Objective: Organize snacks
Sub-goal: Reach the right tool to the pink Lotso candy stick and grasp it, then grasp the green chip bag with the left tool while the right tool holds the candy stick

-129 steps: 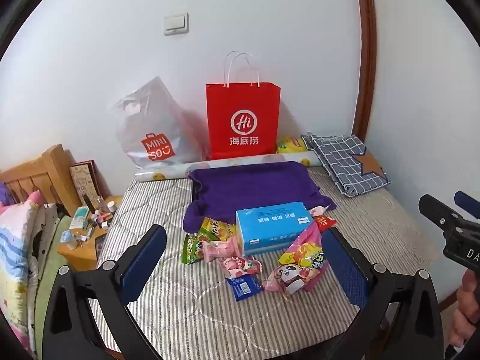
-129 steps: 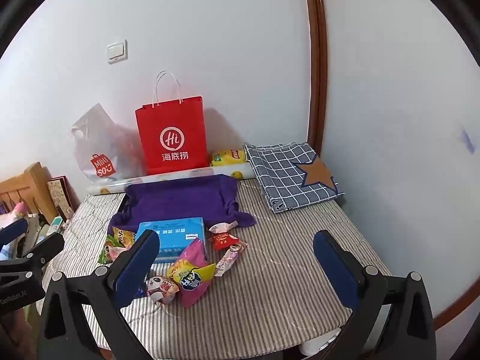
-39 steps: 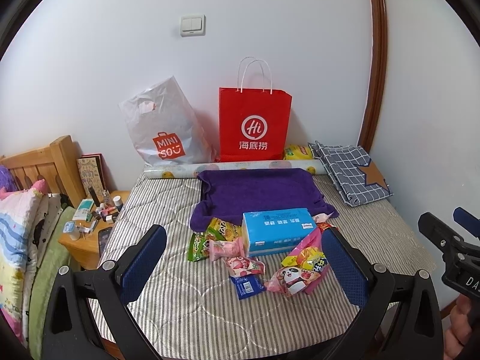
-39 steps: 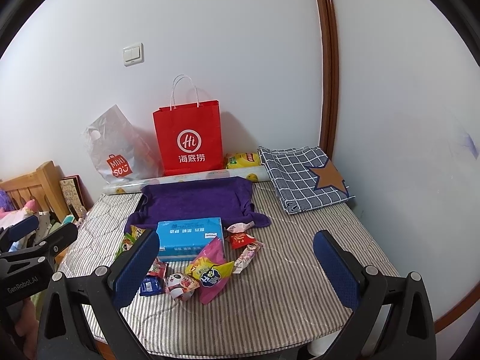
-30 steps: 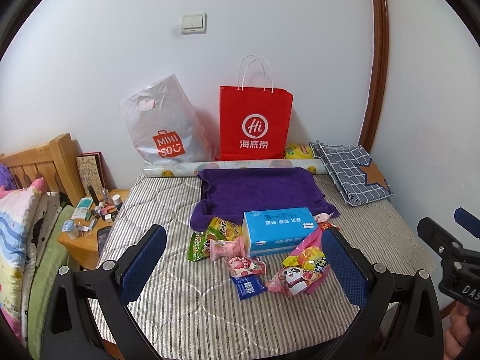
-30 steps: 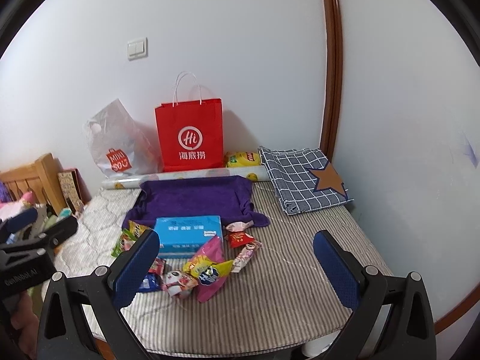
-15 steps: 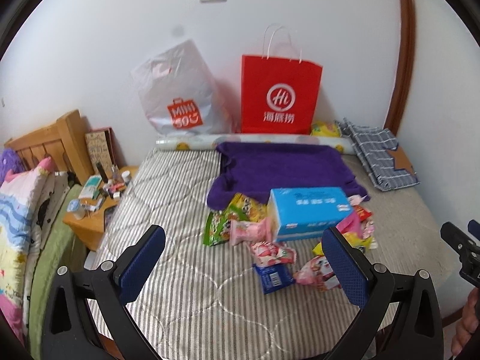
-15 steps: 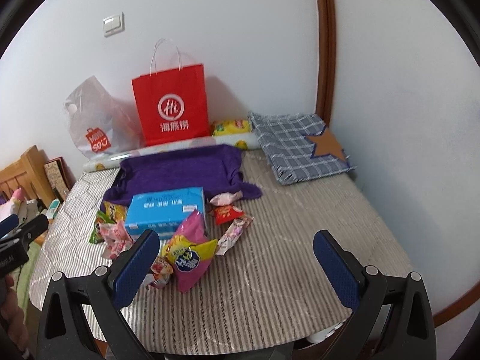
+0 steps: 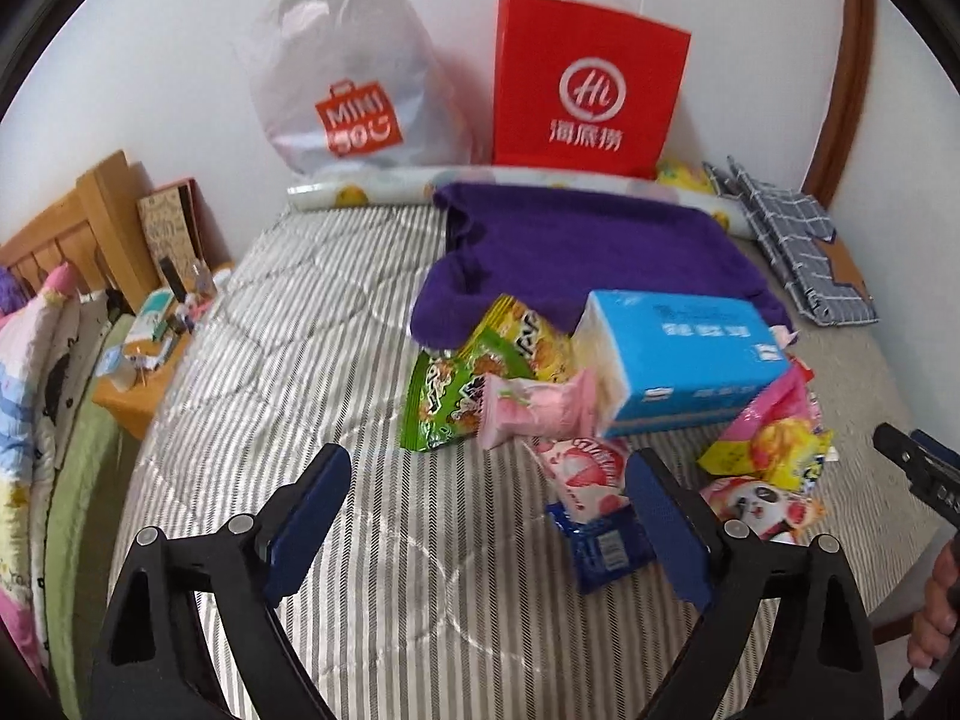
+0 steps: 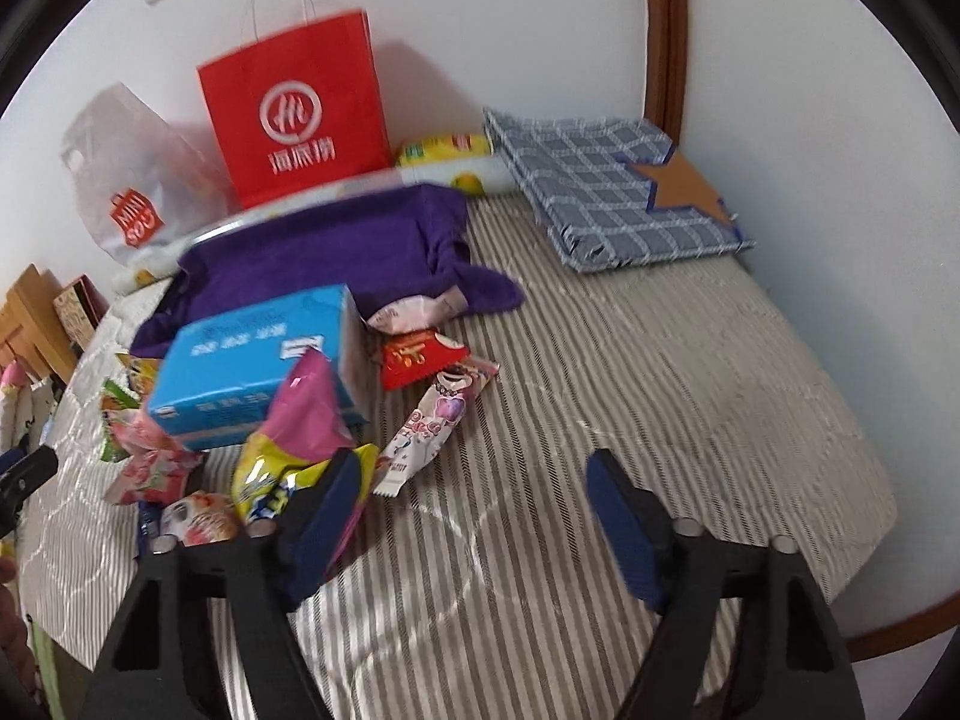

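Note:
A heap of snack packets lies on the striped mattress [image 9: 312,360] around a blue tissue box [image 9: 684,354]. Among them are a green bag [image 9: 444,396], a pink packet [image 9: 540,408], a strawberry packet [image 9: 582,468] and a small blue packet [image 9: 606,546]. My left gripper [image 9: 486,480] hovers just short of these, its jaws closing with nothing gripped. My right gripper [image 10: 474,474] hangs over bare mattress right of a pink-and-yellow bag [image 10: 300,432] and a long white packet [image 10: 432,426]. Its jaws are closing too, on nothing.
A red paper bag [image 9: 588,78] and a white plastic bag [image 9: 354,78] stand against the back wall, with a purple towel [image 9: 588,252] spread before them. A folded checked cloth [image 10: 612,192] lies at the back right. A cluttered nightstand [image 9: 150,372] stands left of the bed.
Both grippers have come down and tipped toward the bed, so the snacks look larger and nearer. The fingers of both stand closer together than before, the right pair more so.

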Demonstrator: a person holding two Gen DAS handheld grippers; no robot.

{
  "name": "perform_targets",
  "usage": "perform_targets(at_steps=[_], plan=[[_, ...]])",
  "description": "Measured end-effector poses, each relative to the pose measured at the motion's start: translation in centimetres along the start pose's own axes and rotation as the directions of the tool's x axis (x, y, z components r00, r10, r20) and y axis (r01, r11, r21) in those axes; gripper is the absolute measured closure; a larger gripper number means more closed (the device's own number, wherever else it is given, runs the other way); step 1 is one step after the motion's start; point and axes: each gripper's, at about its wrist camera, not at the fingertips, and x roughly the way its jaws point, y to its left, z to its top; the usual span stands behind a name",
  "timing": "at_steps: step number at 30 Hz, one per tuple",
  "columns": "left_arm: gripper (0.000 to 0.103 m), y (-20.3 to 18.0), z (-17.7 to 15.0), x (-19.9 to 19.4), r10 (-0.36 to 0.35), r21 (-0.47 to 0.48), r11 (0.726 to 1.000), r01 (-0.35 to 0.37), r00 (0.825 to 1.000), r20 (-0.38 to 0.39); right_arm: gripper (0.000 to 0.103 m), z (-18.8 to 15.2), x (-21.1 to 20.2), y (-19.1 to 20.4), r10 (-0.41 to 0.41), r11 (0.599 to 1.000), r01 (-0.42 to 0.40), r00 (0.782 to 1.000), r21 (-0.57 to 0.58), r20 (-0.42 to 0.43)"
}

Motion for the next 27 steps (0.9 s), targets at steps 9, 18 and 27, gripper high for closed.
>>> perform_targets(at_steps=[9, 18, 27], plan=[[0.01, 1.7, 1.0, 2.3, -0.026, 0.01, 1.0, 0.026, 0.999, -0.038, 0.044, 2.4, 6.1, 0.2, 0.03, 0.999, -0.029, 0.997, 0.018, -0.075], [0.01, 2.6, 1.9, 3.2, -0.029, -0.004, 1.0, 0.029, 0.998, -0.055, 0.061, 3.4, 9.8, 0.1, 0.054, 0.998, -0.051, 0.987, 0.025, -0.152], [0.01, 2.6, 2.1, 4.2, -0.026, 0.006, 1.0, 0.026, 0.997, -0.076, 0.082, 1.8, 9.6, -1.8, 0.07, 0.997, -0.071, 0.979, 0.001, -0.194]])
